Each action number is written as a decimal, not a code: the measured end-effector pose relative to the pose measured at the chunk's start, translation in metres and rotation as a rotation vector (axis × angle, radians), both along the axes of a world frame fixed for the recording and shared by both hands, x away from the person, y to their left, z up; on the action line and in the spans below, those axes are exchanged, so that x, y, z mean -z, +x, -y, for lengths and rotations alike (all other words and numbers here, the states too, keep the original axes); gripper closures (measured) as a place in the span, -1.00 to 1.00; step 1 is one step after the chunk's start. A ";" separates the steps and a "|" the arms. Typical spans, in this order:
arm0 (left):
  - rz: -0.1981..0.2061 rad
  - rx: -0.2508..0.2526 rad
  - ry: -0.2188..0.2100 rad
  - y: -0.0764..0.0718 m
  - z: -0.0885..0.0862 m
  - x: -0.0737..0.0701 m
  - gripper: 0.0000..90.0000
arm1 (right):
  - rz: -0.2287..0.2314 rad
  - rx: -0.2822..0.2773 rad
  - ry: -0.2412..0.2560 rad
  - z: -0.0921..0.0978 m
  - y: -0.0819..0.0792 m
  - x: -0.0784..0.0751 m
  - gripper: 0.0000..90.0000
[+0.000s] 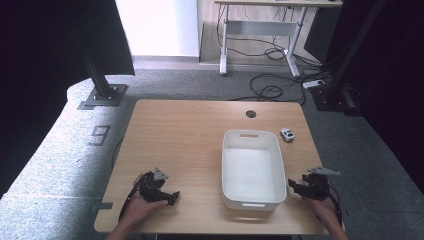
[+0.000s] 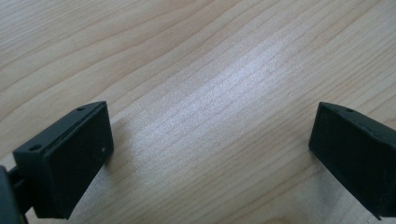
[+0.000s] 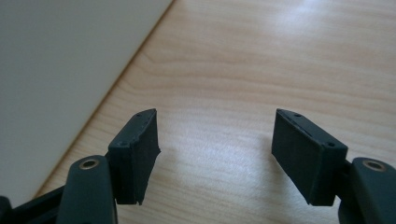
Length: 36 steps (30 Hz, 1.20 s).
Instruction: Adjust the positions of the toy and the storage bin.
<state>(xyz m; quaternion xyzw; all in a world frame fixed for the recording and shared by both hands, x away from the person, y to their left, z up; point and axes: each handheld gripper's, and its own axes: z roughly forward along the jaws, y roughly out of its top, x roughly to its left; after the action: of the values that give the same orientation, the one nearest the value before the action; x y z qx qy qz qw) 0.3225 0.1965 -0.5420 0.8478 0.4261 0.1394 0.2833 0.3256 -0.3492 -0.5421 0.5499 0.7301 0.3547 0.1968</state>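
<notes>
Right black two-jaw gripper point(image 1: 292, 186) rests at the near right edge of the light wooden table point(image 1: 185, 145), just beside the right wall of the white rectangular plastic bin point(image 1: 253, 170) at its near corner. Contact with that wall cannot be told from the high view. In the right gripper view its jaws stand wide apart with bare wood grain between them, and the bin's smooth matt white side rises to the left of the left jaw.

Left black two-jaw gripper point(image 1: 174, 196) lies low on the near left part of the table, well apart from the bin, nose turned toward it. In the left gripper view its jaws are spread wide over bare wood, nothing between them.

Bin: open-topped, rounded corners, slot handles cut in both short ends, inside looks empty. It sits right of centre, long axis running away from the person.

Small silver toy car point(image 1: 287, 134) stands on the table just beyond the bin's far right corner, near it but apart, well away from both grippers.

Table surface: pale streaked grain, round cable hole point(image 1: 251, 114) near the far edge.
</notes>
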 end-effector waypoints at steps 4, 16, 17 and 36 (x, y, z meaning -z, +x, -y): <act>-0.005 -0.004 0.003 -0.001 -0.002 -0.001 -0.96 | 0.026 -0.007 0.014 0.001 -0.001 -0.008 -0.30; -0.001 -0.007 0.004 -0.006 -0.001 -0.003 -0.86 | 0.121 -0.013 0.041 -0.008 -0.007 -0.031 -0.30; -0.005 -0.004 0.005 -0.006 -0.001 -0.003 -0.86 | 0.132 -0.015 0.042 -0.010 -0.008 -0.034 -0.30; -0.009 0.002 0.007 -0.006 -0.002 -0.003 -0.86 | 0.220 -0.049 0.101 -0.031 -0.016 -0.064 -0.31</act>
<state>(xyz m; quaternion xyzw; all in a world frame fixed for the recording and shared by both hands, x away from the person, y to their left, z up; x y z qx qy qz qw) 0.3162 0.1981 -0.5389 0.8498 0.4263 0.1367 0.2783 0.3098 -0.3180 -0.4781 0.4989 0.6985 0.4538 0.2392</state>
